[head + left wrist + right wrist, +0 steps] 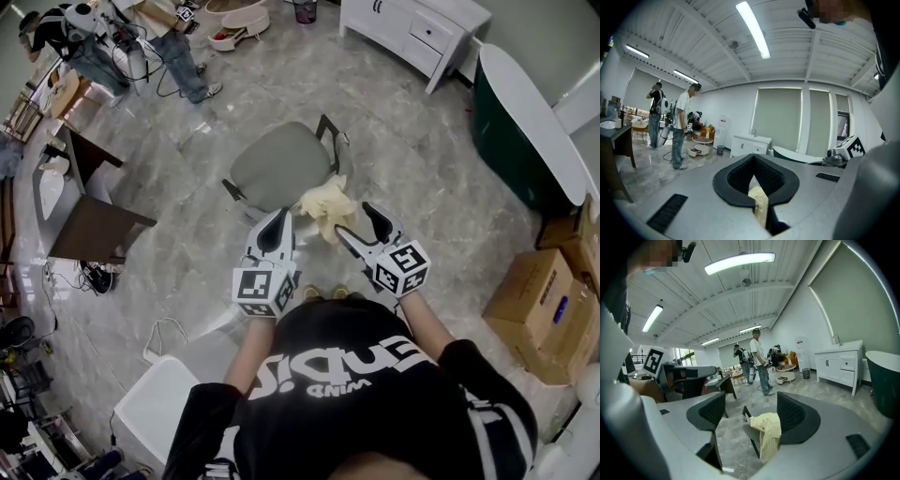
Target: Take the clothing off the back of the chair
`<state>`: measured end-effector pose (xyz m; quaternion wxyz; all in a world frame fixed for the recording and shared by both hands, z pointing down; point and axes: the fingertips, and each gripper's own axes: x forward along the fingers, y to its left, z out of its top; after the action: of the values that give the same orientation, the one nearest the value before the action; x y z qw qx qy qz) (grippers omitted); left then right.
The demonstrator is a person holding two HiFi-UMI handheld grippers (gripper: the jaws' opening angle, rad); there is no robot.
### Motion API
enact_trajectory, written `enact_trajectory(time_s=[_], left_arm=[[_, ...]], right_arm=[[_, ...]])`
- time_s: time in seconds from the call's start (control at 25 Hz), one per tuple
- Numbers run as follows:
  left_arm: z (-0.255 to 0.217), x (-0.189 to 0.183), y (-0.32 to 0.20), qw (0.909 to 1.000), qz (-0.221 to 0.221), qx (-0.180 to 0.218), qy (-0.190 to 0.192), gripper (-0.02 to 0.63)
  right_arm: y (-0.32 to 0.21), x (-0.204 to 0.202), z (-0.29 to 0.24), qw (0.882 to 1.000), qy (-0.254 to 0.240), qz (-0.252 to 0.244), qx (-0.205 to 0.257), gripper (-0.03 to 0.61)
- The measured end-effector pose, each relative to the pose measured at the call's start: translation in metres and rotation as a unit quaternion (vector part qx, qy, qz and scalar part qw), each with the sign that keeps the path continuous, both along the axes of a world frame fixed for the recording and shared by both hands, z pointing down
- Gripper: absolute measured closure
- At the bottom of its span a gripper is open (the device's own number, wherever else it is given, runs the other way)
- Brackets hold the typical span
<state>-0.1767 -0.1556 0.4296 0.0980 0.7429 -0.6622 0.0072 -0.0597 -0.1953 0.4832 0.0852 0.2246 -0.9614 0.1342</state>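
One garment (323,202) draped on chair (279,166); just beyond right hand-held gripper (354,218)

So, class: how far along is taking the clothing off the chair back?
Done: nothing yet; the yellow clothing hangs on the chair back. In hand: the right gripper is open, its fingers framing the clothing without touching it; the left gripper is shut near it. Left: close on the clothing and lift it clear.

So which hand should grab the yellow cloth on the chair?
Right. The right gripper is open, with the yellow cloth lined up between its jaws, untouched. The left gripper is shut.
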Motion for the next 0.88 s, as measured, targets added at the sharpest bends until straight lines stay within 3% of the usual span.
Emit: enact_trajectory(time_s=[0.44, 0.88], left_arm=[[0.006, 0.000, -0.001, 1.0000, 0.002, -0.008, 0.003, 0.600], [0.013, -0.007, 0.001, 0.9998, -0.005, -0.020, 0.002, 0.600]], right_arm=[[-0.026, -0.017, 0.080, 0.996, 0.091, -0.002, -0.024, 0.285], [-0.051, -0.019, 0.159, 0.984, 0.157, 0.023, -0.086, 0.285]])
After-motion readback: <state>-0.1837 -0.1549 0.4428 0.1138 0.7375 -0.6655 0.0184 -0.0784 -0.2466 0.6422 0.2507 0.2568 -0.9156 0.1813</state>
